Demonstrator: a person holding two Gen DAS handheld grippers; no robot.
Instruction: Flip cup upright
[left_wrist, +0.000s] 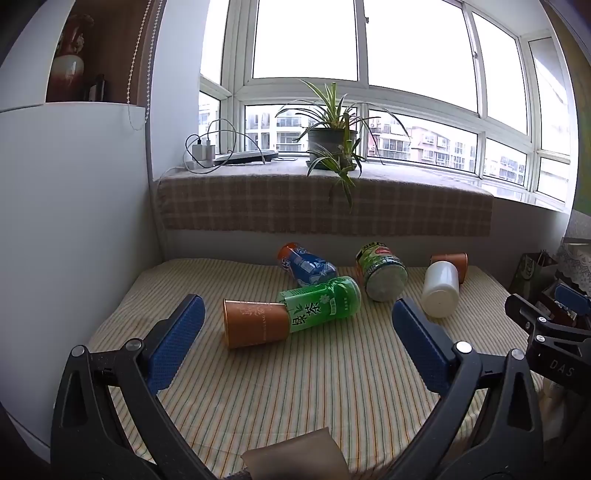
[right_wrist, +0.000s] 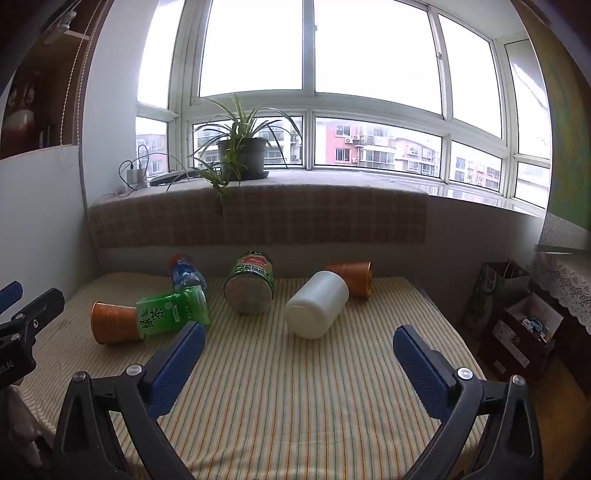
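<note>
Two orange cups lie on their sides on the striped table. The near one (left_wrist: 255, 324) (right_wrist: 114, 322) has a green tea bottle (left_wrist: 323, 302) (right_wrist: 170, 314) against it. The far one (left_wrist: 453, 263) (right_wrist: 352, 277) lies behind a white jar (left_wrist: 440, 288) (right_wrist: 317, 303). My left gripper (left_wrist: 297, 314) is open and empty, just short of the near cup. My right gripper (right_wrist: 299, 343) is open and empty, near the white jar; it also shows at the right edge of the left wrist view (left_wrist: 546, 314).
A blue bottle (left_wrist: 306, 264) (right_wrist: 186, 275) and a green-labelled jar (left_wrist: 380, 271) (right_wrist: 251, 282) lie at the back of the striped table (left_wrist: 295, 387). A plaid-covered sill with a potted plant (left_wrist: 332, 136) stands behind. Boxes and a bag (right_wrist: 517, 317) sit right of the table.
</note>
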